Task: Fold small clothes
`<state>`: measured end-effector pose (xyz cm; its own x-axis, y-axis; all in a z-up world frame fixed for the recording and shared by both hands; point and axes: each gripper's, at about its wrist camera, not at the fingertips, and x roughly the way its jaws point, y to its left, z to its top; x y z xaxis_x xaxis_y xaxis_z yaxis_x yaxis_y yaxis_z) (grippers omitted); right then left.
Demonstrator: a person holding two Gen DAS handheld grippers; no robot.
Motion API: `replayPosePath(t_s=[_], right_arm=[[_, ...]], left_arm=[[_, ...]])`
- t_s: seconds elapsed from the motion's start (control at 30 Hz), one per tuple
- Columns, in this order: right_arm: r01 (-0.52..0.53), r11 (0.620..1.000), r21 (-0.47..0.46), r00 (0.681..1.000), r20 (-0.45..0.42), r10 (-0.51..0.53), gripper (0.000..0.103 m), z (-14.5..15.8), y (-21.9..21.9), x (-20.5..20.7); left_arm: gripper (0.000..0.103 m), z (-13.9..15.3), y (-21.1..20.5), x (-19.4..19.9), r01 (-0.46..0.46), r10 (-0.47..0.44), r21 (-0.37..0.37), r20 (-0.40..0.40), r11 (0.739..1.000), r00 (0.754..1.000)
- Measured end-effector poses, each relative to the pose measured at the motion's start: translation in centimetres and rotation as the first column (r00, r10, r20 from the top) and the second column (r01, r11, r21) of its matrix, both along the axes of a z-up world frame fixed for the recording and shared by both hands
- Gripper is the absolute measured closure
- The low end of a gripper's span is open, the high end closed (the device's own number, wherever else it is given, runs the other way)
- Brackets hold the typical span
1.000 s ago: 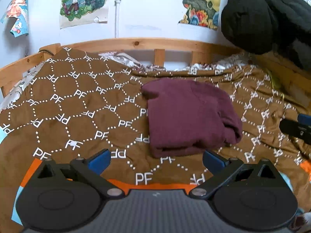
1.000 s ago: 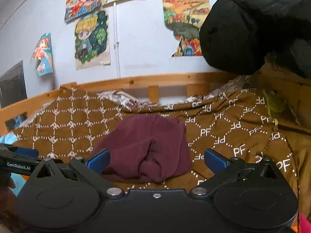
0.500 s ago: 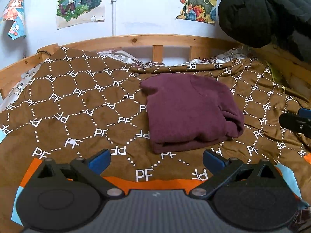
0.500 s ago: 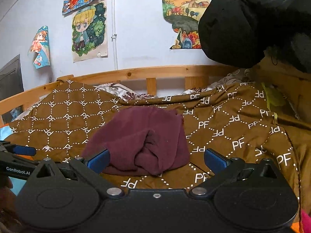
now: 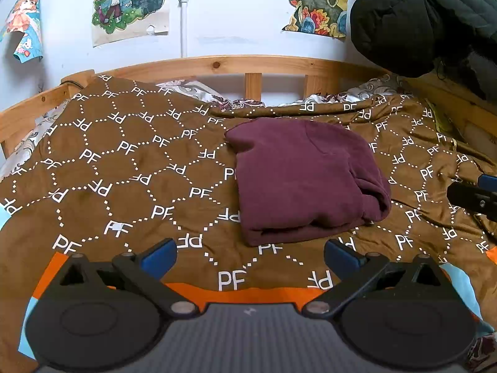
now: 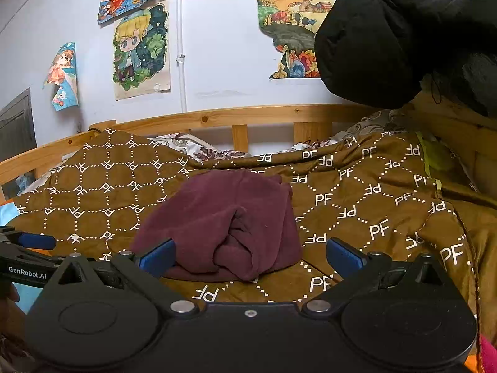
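A maroon garment lies folded into a thick bundle on the brown blanket patterned with "PF" letters. My left gripper hovers just in front of its near edge, open, nothing between the blue pads. The right gripper's tip shows at the right edge of the left wrist view. In the right wrist view the same garment sits ahead, its rolled end facing me. My right gripper is open and empty, its left pad close to the cloth. The left gripper shows at the far left.
A wooden bed rail runs along the back and left. A black padded jacket hangs at the upper right. Posters cover the wall. An orange and light-blue sheet peeks out at the near edge.
Both grippers have drawn slightly back and up from the garment, both staying open. The folded garment has not moved.
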<state>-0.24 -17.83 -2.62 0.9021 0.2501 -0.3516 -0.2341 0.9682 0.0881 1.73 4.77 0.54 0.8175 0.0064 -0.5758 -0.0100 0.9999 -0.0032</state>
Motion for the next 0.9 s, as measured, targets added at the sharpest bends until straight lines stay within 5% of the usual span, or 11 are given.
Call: replayPosePath(t_s=[0.9], right_arm=[[0.000,1.000,-0.004,1.000,-0.007,0.000,0.001,-0.22,-0.02,0.05]], left_arm=[[0.001,0.07,0.25,-0.06,-0.011,0.012,0.021,-0.006,1.000,1.000]])
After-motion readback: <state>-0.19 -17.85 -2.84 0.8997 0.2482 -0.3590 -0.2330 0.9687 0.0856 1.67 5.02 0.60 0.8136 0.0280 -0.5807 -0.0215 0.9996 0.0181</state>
